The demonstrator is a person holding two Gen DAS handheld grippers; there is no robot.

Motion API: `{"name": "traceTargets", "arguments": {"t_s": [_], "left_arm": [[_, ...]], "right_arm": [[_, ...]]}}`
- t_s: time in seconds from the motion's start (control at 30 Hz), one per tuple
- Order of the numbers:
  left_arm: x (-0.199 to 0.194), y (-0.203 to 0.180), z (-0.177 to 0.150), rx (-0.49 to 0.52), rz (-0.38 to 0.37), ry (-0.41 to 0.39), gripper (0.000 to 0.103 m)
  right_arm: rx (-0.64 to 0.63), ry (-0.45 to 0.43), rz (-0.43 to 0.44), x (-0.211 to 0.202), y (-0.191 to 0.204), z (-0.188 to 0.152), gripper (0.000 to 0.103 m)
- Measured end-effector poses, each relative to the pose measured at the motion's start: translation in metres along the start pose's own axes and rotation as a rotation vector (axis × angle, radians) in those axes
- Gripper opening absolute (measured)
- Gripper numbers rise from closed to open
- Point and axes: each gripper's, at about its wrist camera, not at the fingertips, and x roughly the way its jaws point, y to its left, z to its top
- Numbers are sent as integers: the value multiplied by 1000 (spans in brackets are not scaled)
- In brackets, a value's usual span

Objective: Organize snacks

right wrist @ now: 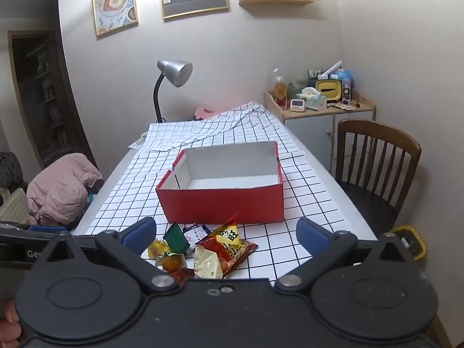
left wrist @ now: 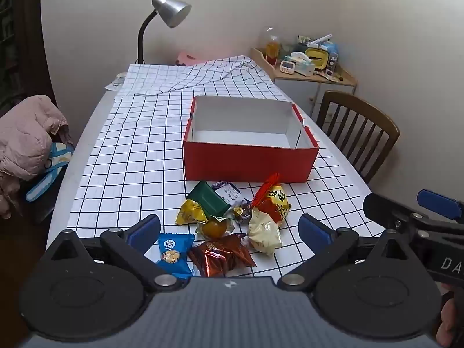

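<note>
**Snacks unsorted, box empty**

The red box (left wrist: 249,159) stands empty on the table (left wrist: 116,174). Every snack (left wrist: 226,226) lies heaped just before it. Left gripper (left wrist: 229,232) and right gripper (right wrist: 226,236) hover over the heap, jaws wide, holding nothing.

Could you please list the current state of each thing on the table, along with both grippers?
red box: open, nothing seen inside
snack packets: heaped loose on the cloth before the box
blue cookie packet: sealed, lying flat
left gripper: open, holding nothing
right gripper: open, holding nothing
desk lamp: appears off
</note>
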Motion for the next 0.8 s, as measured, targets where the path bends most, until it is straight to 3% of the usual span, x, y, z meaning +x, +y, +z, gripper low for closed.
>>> {"name": "traceTargets", "arguments": {"t_s": [0.1, 0.17, 0.27, 0.8], "left_arm": [[2, -5, 1, -1, 7, -2, 102], [-6, 11, -1, -38, -36, -33, 102], [-19, 5, -7, -16, -16, -51, 102], [-30, 9, -8, -24, -12, -40, 102]], "right_arm": [[-6, 6, 6, 1, 5, 0, 102], [-9, -13, 9, -4, 13, 1, 102], [6, -38, 15, -15, 11, -3, 102], [7, -10, -23, -24, 16, -8, 102]]}}
